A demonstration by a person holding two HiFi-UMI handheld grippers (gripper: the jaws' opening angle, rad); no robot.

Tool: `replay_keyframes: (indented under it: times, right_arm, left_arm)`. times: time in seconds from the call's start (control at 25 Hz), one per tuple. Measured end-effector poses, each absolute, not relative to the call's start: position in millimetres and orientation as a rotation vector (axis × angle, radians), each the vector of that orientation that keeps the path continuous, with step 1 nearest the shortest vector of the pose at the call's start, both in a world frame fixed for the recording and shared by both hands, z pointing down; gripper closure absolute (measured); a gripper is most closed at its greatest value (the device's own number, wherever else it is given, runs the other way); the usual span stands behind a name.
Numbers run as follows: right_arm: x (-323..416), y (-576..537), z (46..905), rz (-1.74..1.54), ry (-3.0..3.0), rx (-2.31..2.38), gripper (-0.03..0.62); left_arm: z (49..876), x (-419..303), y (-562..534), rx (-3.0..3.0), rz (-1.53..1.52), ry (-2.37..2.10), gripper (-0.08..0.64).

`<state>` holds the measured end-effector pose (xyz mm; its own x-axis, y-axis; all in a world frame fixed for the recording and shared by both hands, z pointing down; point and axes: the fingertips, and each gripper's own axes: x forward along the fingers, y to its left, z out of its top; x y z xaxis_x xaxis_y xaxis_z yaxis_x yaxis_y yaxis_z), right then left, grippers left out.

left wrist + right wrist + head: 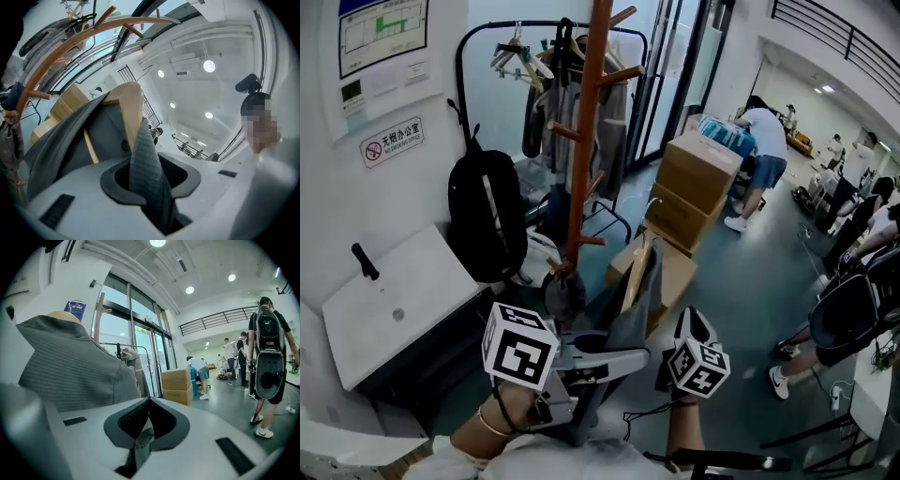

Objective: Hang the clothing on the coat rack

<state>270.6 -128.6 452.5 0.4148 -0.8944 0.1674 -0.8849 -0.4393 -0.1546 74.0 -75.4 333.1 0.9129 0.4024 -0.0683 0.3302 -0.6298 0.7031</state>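
Observation:
A grey garment (630, 314) hangs on a wooden hanger (637, 267) just in front of the tall wooden coat rack (581, 141). My left gripper (628, 356) comes in from the left, shut on a fold of the garment (147, 159) right below the hanger (132, 110). The rack's pole and pegs (70, 42) arch across the upper left of the left gripper view. At the garment's right side is my right gripper (692, 323). In the right gripper view it (143, 437) is shut on a thin strip of the grey cloth, and the rest of the garment (70, 366) fills the left.
A black backpack (487, 225) hangs left of the rack, above a white cabinet (403, 305). Behind stands a black clothes rail (534, 56) with hangers and clothes. Stacked cardboard boxes (698, 183) sit right of the rack. Several people (764, 141) are at the right.

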Motion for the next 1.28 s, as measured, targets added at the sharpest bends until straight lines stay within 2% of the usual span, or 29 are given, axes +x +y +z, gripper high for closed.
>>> replay_keyframes:
  times: [0.56,1.28]
  right_arm:
    - [319,-182,431,-0.290,1.522,-2.688,0.569]
    - [356,-233,425,-0.278,1.692,-2.596,0.569]
  left_arm:
    - [333,146,-139,2.277,0.181,0.655,0.448]
    - [312,210,-174,2.300,0.088,0.475,0.449]
